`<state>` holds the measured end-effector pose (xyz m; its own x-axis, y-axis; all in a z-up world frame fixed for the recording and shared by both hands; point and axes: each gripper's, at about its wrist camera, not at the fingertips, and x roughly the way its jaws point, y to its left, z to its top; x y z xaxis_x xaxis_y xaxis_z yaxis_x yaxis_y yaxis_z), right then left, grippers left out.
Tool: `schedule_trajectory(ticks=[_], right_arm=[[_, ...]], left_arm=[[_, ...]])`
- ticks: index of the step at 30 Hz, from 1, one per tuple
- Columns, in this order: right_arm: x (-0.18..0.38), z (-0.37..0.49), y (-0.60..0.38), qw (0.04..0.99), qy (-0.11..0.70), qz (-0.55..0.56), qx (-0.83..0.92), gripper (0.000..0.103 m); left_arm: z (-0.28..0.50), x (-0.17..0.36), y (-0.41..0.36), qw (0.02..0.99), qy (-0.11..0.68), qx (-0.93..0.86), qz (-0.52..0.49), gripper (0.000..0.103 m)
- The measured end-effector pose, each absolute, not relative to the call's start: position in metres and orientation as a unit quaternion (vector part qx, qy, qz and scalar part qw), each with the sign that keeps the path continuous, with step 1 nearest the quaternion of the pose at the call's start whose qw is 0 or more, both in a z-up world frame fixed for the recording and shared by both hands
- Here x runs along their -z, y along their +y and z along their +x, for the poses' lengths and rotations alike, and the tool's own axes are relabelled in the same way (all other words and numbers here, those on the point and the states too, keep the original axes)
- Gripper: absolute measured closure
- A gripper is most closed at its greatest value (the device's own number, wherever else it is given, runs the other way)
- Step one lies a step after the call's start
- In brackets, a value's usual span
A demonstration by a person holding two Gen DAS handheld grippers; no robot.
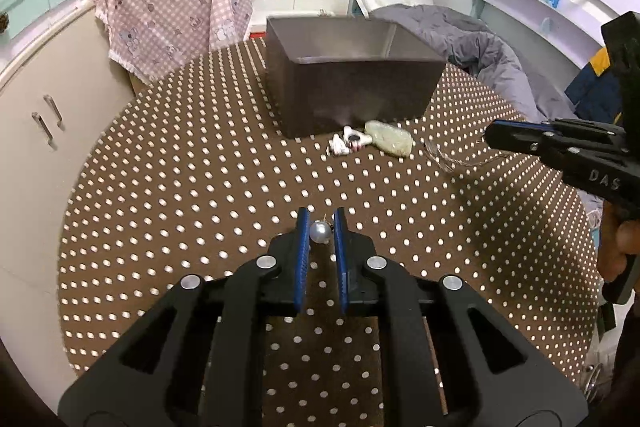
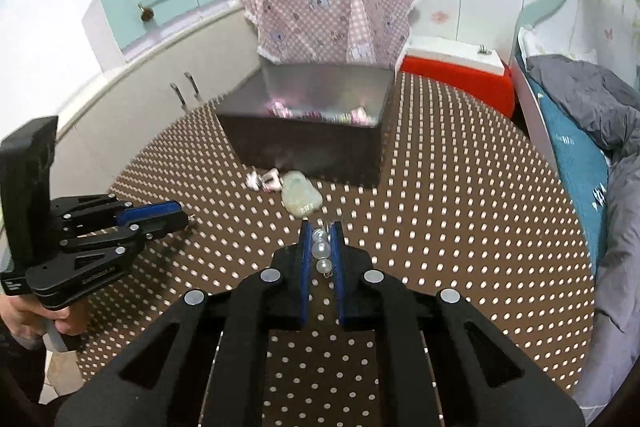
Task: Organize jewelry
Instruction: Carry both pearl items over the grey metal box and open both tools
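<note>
My left gripper [image 1: 321,229] is shut on a pearl earring [image 1: 320,231], held just above the dotted brown table [image 1: 180,187]. My right gripper [image 2: 321,241] is shut on a string of pearl beads [image 2: 322,249]; in the left wrist view [image 1: 490,135] a thin chain [image 1: 444,159] trails from it. A dark open box [image 1: 352,83] stands at the table's far side; in the right wrist view [image 2: 308,123] pink and white pieces lie inside. A pale green pendant [image 1: 390,139] and small white-pink jewelry [image 1: 348,143] lie in front of the box.
A pink checked cloth [image 1: 176,11] hangs behind the table. Cream cabinets [image 1: 36,131] stand on the left. A bed with a grey quilt [image 1: 472,39] is on the right. A red and white box [image 2: 456,71] sits beyond the table.
</note>
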<state>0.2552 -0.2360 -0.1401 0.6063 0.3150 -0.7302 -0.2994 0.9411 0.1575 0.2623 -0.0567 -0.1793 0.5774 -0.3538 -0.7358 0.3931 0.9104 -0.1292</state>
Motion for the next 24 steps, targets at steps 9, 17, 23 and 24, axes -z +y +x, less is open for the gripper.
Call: schedule_trajectory(ticks=[9,17,23,24], right_arm=[[0.074,0.256,-0.244,0.916,0.352,-0.004,-0.192,0.095],[0.011,0.263,-0.240,0.932,0.291,-0.022,-0.214,0.095],[-0.021,0.293,-0.237,0.933,0.274,-0.014,-0.231,0.095],[-0.023,0.301,-0.235,0.933,0.276,-0.016,-0.231,0.095]], left_arm=[[0.260,0.115,-0.049,0.912,0.349,0.213,0.020,0.091],[0.276,0.061,-0.051,0.931,0.298,0.208,0.032,0.091],[0.300,0.033,-0.059,0.935,0.281,0.212,0.029,0.091],[0.304,0.030,-0.061,0.936,0.280,0.213,0.028,0.091]])
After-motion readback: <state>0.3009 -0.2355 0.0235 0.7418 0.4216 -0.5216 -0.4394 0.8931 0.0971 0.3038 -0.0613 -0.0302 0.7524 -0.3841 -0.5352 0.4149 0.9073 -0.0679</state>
